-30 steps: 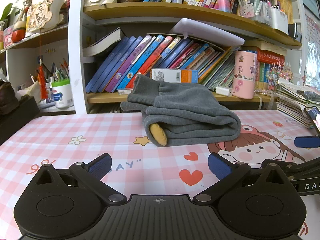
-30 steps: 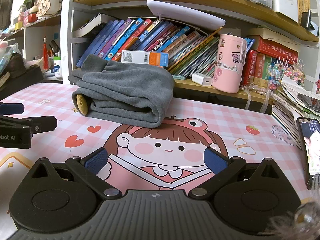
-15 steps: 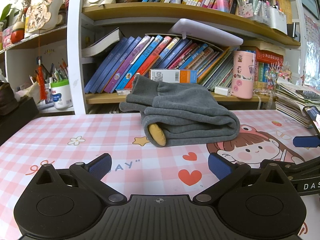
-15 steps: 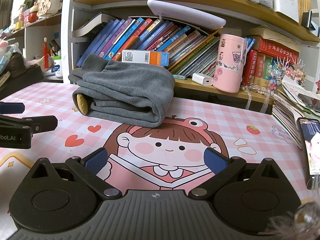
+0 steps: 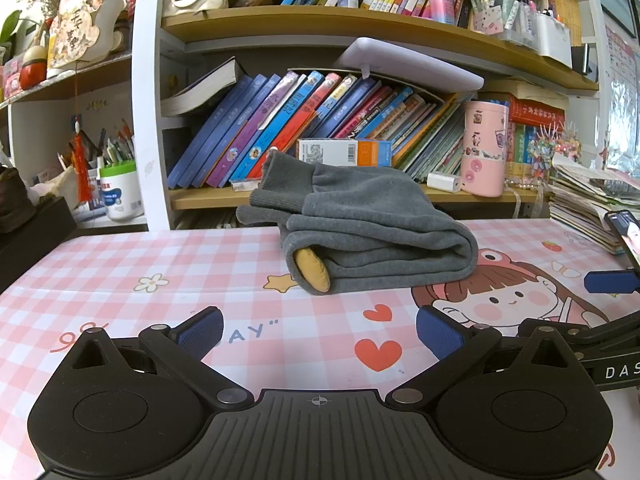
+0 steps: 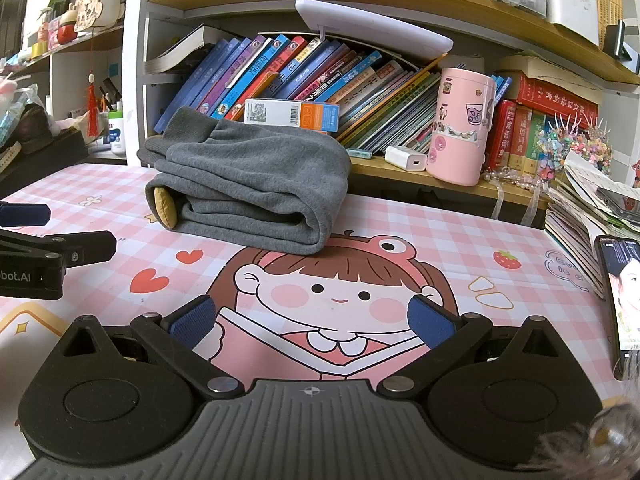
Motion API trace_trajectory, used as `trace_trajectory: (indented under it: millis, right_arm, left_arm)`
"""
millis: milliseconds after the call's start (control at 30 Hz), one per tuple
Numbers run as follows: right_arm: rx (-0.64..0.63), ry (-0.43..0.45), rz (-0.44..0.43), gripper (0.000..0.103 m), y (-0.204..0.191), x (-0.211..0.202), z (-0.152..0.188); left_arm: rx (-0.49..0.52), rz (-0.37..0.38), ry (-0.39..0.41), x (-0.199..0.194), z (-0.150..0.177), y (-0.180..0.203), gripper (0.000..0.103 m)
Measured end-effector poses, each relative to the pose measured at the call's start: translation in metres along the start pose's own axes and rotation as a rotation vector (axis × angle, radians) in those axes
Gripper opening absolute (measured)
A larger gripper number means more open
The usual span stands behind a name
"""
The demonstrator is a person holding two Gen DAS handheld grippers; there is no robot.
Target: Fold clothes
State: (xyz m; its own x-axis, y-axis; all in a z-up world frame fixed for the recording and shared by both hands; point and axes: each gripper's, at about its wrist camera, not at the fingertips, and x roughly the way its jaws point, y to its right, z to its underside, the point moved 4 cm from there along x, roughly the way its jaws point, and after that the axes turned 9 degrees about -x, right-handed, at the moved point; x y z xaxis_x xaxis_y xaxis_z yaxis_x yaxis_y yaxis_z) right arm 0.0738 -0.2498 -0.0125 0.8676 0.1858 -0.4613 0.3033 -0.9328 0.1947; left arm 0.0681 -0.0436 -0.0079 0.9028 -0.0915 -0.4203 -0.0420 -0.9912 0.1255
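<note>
A black-framed smartphone (image 6: 622,292) is running off the right wrist view's right edge. A blurred, fuzzy translucent object (image 6: 592,440) is filling its lower right corner, unidentifiable.

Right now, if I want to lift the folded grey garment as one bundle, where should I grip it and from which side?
Probably grip the grey garment at its rounded folded edge, coming from its right end, low along the table. There the layers are joined in one thick roll. The opposite end shows loose openings and cuffs, which could spread.
</note>
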Motion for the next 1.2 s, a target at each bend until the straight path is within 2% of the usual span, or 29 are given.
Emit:
trace_trajectory:
  millis: [1200]
  right_arm:
    - [-0.003, -0.011, -0.004, 0.103, 0.0003, 0.0015, -0.0003]
  left_arm:
    - [-0.002, -0.002, -0.002, 0.0010, 0.0002, -0.0008, 0.103]
